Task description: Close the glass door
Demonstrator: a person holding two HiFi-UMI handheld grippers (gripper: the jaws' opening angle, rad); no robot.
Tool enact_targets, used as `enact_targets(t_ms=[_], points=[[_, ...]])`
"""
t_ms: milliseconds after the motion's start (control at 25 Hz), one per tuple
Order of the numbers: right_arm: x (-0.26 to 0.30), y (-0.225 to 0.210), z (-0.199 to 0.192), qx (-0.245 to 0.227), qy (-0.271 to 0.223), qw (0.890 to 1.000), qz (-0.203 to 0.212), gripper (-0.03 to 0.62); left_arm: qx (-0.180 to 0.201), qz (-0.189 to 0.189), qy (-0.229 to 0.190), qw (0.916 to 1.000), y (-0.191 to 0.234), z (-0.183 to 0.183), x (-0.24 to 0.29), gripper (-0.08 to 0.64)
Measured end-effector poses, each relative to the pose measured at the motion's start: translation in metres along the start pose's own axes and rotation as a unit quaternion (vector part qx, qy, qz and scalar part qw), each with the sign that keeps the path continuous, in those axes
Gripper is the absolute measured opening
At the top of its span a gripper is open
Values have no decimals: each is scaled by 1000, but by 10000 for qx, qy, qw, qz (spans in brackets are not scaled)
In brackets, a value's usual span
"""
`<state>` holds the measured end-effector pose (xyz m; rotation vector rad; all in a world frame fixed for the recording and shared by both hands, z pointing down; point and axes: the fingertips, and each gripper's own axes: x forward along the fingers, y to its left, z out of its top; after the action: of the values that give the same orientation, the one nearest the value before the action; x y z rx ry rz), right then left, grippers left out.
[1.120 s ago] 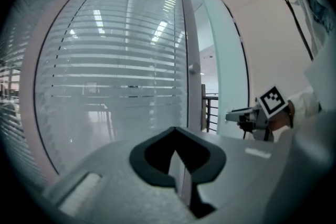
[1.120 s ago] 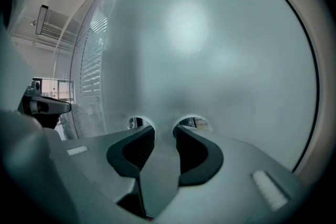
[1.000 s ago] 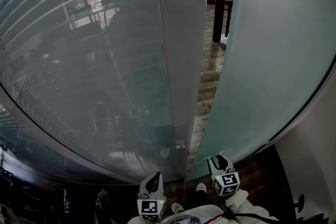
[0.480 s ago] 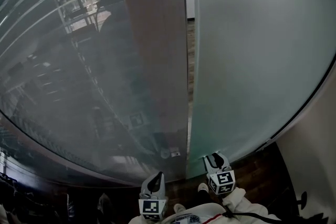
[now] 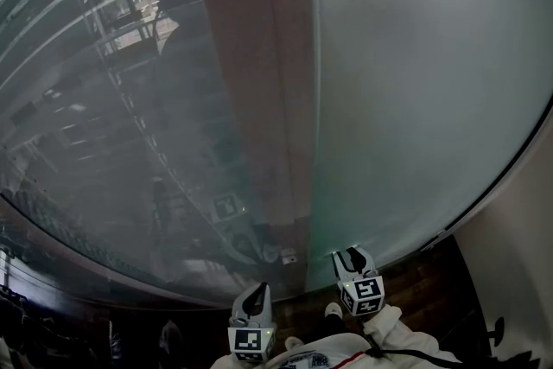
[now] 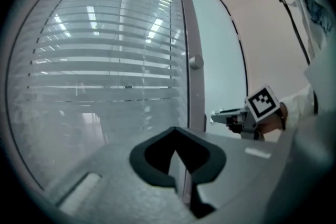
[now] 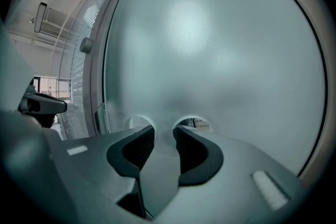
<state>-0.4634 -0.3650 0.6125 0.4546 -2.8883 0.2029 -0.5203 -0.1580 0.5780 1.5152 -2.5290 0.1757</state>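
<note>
Frosted glass door [image 5: 423, 91] lies against the door post [image 5: 259, 82]; no gap shows, so likely closed. Right gripper [image 5: 350, 258], jaws apart and empty, has its tips at the pane near its edge, apparently pushing. Left gripper [image 5: 254, 298] is closed on nothing and idle.

The glass door [image 5: 432, 99] is frosted: a matt, milky pale green, smooth and without glare. The fixed glass panel [image 5: 112, 117] beside it is glossy, banded with frosted stripes, and throws back reflections. The post [image 5: 259, 56] between them looks like matt grey-brown metal. The floor [image 5: 423, 272] is dark wood with a slight sheen. My right tool [image 7: 164, 131] and my left tool [image 6: 175, 132] are matt grey plastic with black, rubbery-looking pads [image 7: 191, 157]. My sleeve [image 5: 389, 328] is white cloth.
</note>
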Motion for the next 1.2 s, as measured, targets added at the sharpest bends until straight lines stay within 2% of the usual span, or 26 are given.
enact_targets(t_ms=[1200], points=[[14, -7, 4, 18, -47, 9999, -89, 137, -39, 72, 91, 9999, 11, -8, -5, 3]])
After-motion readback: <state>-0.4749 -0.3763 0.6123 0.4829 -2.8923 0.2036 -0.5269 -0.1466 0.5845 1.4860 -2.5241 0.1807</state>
